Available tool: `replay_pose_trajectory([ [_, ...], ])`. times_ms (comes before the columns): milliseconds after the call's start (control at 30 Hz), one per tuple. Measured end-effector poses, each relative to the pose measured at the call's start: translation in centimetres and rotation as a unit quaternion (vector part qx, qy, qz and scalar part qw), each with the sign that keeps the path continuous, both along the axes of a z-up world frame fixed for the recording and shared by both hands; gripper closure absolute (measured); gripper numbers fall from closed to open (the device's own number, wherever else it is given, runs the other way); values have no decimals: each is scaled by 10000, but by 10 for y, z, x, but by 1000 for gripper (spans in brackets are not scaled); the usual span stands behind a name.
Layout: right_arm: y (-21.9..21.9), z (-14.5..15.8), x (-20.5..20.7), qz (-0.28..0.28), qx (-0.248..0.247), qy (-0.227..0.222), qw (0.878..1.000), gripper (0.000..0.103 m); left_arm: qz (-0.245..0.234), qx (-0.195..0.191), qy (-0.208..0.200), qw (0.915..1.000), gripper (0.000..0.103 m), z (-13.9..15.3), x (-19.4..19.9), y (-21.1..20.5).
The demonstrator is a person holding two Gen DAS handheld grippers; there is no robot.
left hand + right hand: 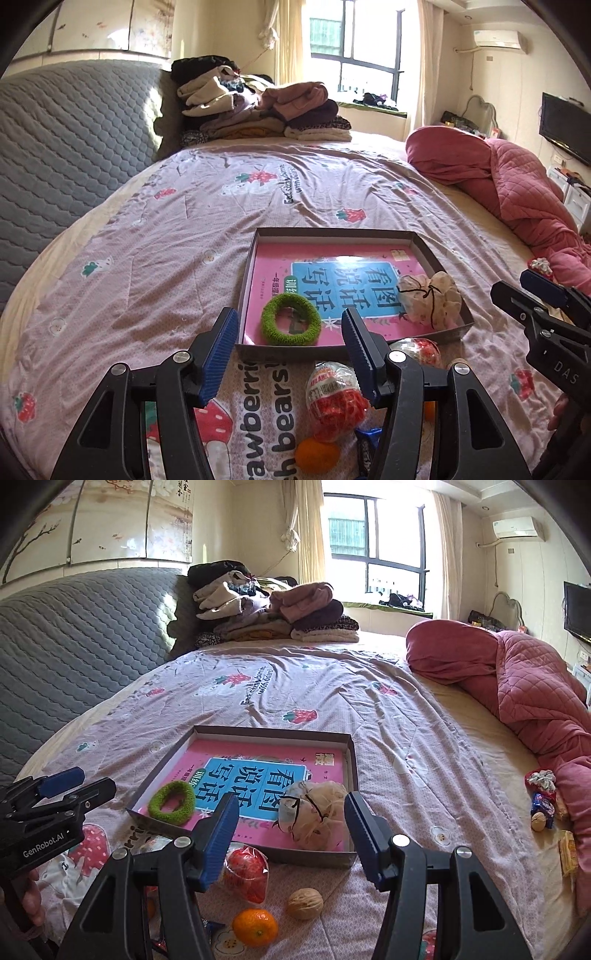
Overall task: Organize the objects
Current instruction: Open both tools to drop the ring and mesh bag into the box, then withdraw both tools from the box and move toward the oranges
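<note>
A shallow grey box lies on the bed with a pink book inside. On the book lie a green hair scrunchie and a cream scrunchie. In front of the box lie red-wrapped snacks, a tangerine and a walnut. My left gripper is open and empty, just short of the green scrunchie. My right gripper is open and empty, in front of the cream scrunchie.
A pink quilt lies bunched at the right, with more snacks and a walnut beside it. Folded clothes are stacked at the bed's far end. A grey padded headboard runs along the left.
</note>
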State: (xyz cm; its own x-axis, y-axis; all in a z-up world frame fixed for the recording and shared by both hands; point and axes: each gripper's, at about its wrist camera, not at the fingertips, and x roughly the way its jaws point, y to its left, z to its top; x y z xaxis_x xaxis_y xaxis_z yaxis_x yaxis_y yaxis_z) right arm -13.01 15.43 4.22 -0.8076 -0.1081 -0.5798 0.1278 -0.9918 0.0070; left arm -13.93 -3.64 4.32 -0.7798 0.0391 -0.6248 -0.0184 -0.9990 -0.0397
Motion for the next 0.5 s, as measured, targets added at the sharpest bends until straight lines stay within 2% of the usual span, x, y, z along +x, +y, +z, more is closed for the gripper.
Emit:
replay_pose_trajectory([
  [500, -6, 32, 40, 89, 21, 367, 9993, 44, -5, -17, 356, 9994, 43, 34, 45, -1],
])
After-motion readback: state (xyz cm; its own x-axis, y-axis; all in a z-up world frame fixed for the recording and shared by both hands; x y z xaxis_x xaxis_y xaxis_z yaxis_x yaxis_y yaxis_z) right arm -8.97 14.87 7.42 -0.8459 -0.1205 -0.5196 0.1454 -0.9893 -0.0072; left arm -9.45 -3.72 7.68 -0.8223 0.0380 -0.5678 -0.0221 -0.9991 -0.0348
